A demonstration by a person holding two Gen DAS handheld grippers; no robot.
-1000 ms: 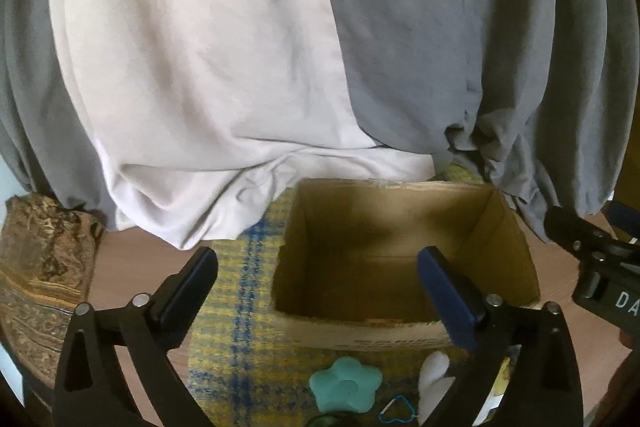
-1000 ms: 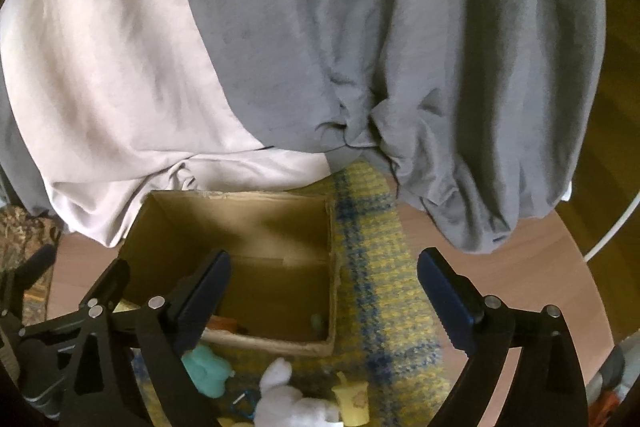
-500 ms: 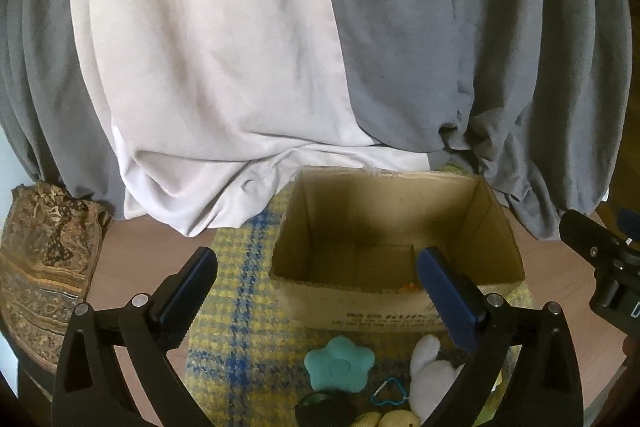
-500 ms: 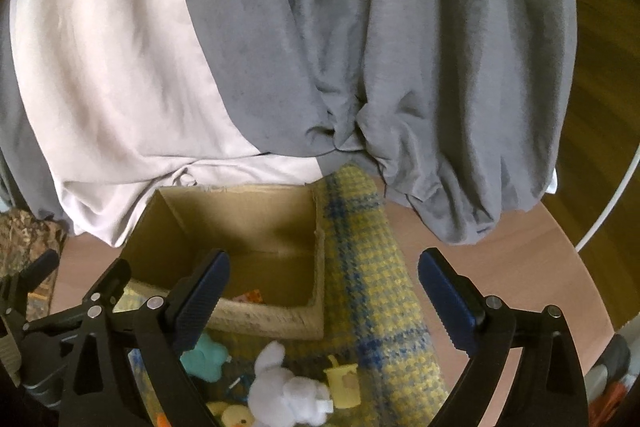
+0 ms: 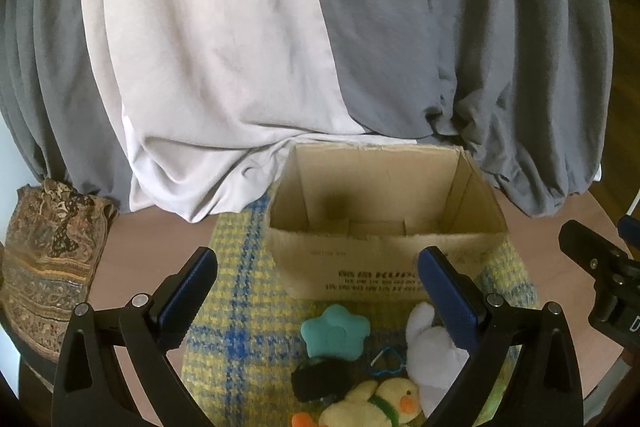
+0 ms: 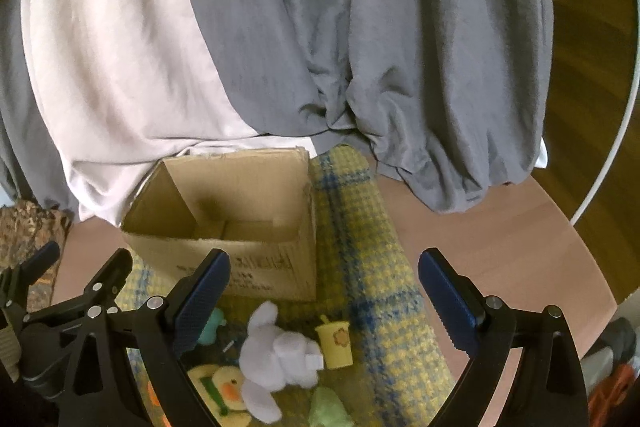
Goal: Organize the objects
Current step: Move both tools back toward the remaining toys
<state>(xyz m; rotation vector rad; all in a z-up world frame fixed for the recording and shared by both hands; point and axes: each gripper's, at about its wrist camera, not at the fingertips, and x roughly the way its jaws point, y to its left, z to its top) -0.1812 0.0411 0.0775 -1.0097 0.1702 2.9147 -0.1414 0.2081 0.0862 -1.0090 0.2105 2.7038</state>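
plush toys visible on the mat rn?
3: white plush in front of the box, yellow duck at its left, green plush nearest the camera. More may be hidden below the frame.

Grey and white curtains [image 5: 280,47], patterned cloth [image 5: 52,251]

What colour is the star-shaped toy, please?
Teal star-shaped toy; clearest in the left wrist view.
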